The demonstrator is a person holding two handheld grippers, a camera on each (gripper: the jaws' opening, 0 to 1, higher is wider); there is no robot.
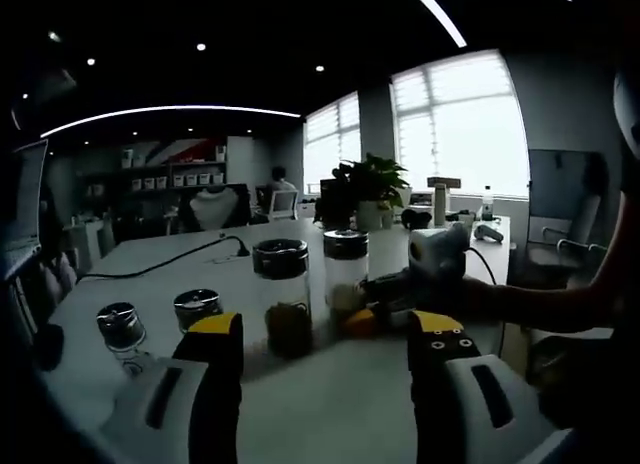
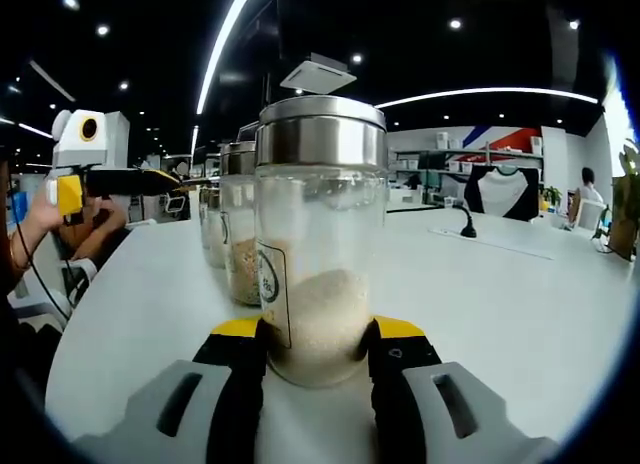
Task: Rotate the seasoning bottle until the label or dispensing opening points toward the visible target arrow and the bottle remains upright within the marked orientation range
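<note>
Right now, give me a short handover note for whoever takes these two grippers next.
Right gripper: jaws either side of the jar of white powder, standing upright on the white table; a firm grip cannot be confirmed.
Left gripper: open, holding nothing, facing the row of jars.
Done: jar bracketed.
Left: turn it to the target; no arrow is visible, and part of a label shows on the jar's side.

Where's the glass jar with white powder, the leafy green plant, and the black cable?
Glass jar with white powder and steel lid point(image 2: 320, 284): right gripper view, on its glass body.
Leafy green plant point(image 1: 372, 179): left gripper view, on its leaves.
Black cable point(image 1: 165, 263): left gripper view, mid-length.
</note>
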